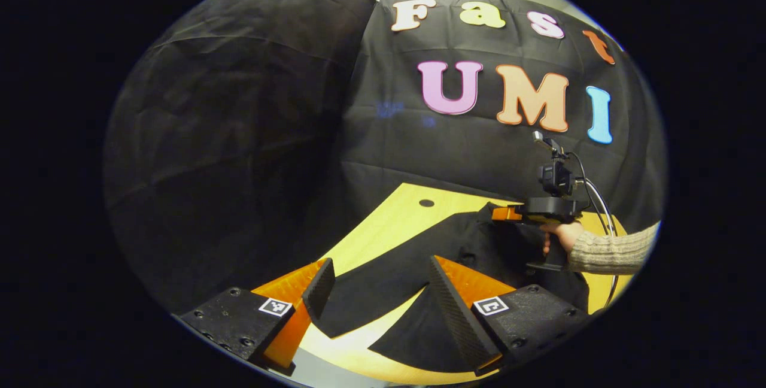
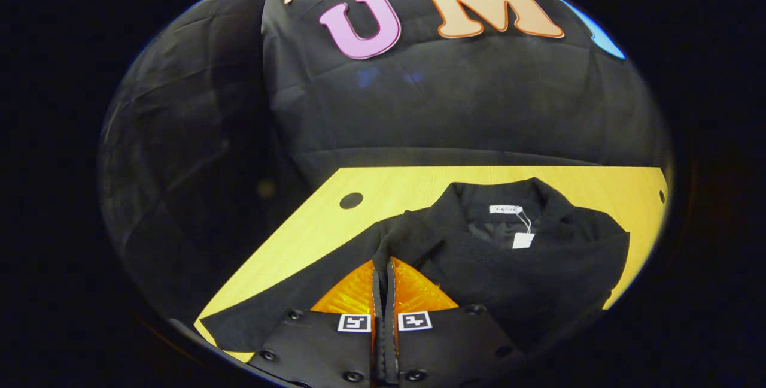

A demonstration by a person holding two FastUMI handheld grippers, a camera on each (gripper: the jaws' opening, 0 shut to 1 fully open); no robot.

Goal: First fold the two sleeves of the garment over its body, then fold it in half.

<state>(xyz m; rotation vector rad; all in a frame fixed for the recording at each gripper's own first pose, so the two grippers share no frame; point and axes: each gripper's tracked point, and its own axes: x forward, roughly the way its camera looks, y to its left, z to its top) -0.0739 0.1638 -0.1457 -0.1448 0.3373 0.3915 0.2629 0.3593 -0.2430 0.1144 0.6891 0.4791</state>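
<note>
A black garment (image 2: pixel 538 268) lies on the yellow wooden table (image 2: pixel 383 187), collar and white tag away from me, one sleeve (image 2: pixel 251 319) stretched toward the near left corner. My right gripper (image 2: pixel 383 263) is shut, with a fold of the garment's shoulder fabric pinched at its tips. In the left gripper view, that gripper (image 1: pixel 505 213) sits at the raised edge of the garment (image 1: pixel 479 250), held by a hand in a knit sleeve. My left gripper (image 1: pixel 379 265) stands open just above the sleeve (image 1: pixel 371 292), with nothing between its fingers.
The table has a round hole (image 2: pixel 351 200) near its far left corner and another small hole (image 2: pixel 661 195) at the far right. Black cloth walls close the booth behind and to the left. A cable (image 1: pixel 601 208) loops behind the right gripper.
</note>
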